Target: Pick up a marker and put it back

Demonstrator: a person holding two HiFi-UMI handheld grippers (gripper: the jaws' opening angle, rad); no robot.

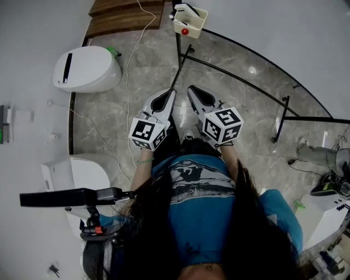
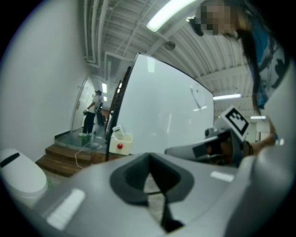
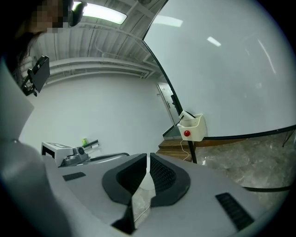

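Marker not made out in any view; judged to sit in the box (image 1: 190,22) hung on the whiteboard (image 1: 284,44), far ahead. Left tongs (image 1: 171,93) and right tongs (image 1: 192,89) were both clenched, empty, held side by side, well apart from the box: likely a ready pose. No legible writing; cubes (image 1: 149,134) bore only square markers.

White rounded unit (image 1: 87,68) on marble floor (image 1: 229,82); wooden steps (image 1: 126,16) beyond.
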